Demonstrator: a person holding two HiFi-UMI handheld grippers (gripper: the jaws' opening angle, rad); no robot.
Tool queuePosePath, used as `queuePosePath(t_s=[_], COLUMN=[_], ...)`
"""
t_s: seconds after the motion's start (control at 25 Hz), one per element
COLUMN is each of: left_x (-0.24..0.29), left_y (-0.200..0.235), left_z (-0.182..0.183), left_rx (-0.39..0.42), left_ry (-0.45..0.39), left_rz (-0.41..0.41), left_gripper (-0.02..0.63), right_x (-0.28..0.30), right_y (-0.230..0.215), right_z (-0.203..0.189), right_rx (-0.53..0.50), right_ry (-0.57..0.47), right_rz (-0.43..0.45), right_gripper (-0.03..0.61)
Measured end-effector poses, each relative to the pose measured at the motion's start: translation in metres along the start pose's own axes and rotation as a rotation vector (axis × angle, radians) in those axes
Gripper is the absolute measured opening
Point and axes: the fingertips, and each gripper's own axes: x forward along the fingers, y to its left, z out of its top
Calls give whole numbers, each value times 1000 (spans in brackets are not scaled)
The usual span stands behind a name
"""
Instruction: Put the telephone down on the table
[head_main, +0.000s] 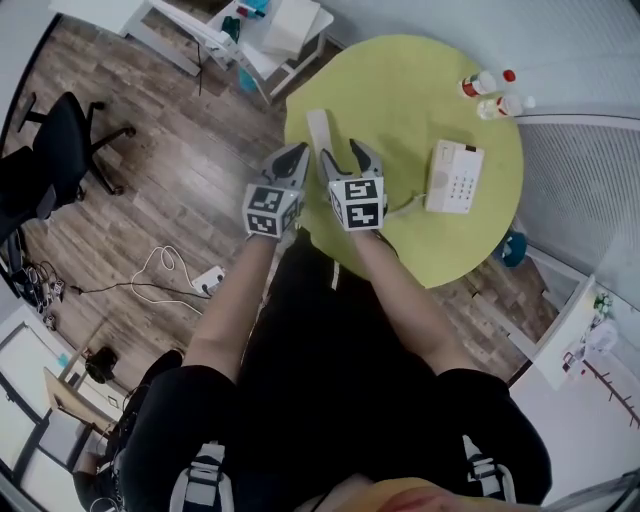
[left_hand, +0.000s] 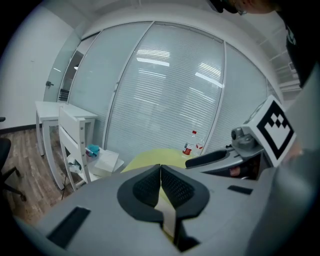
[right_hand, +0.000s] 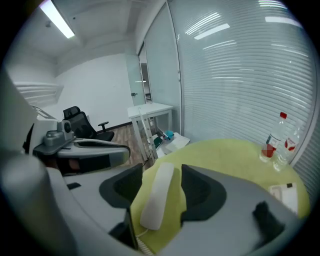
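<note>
Round yellow-green table (head_main: 400, 90) is carrying a long white telephone handset (head_main: 319, 131) and a white keypad telephone base (head_main: 455, 177). Two clear red-capped plastic bottles (head_main: 478, 85) are standing near its far rim.

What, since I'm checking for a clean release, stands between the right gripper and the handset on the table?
Nothing visible does. The handset lies on the yellow-green table, in line with the right gripper. Its jaws stand open with a gap on either side of the handset, and only bare tabletop shows around it.
</note>
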Motion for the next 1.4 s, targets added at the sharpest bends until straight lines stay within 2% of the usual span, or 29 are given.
queuePosePath(t_s=[0.2,0.32,0.56,0.8,1.0,1.2,1.4], left_x=[-18,-30,-48,-67,-75,-87,-99], left_y=[-42,-67,-140,-218,-267,-312,-351], left_z=[38,55,84,98,109,122,132], left_rx=[89,115,173,199,239,245,263], left_ry=[-30,-60,-93,-101,-116,-144,-171], left_rz=[-19,-25,-107,-180,-224,-268,-311], left_gripper=[12,12,12,12,12,12,12], right_x=[-63,-100,-180,-261,-312,-358,-388], right_y=[-17,-33,-62,-75,-91,-97,-93], right_z=[21,27,39,27,14,24,38], right_rx=[-23,-30,-31,-61,-34,-35,-87], right_ry=[-85,-129,-232,-302,-346,-433,-524], right_rz=[23,31,54,82,91,116,150], right_gripper=[245,245,245,245,244,239,177])
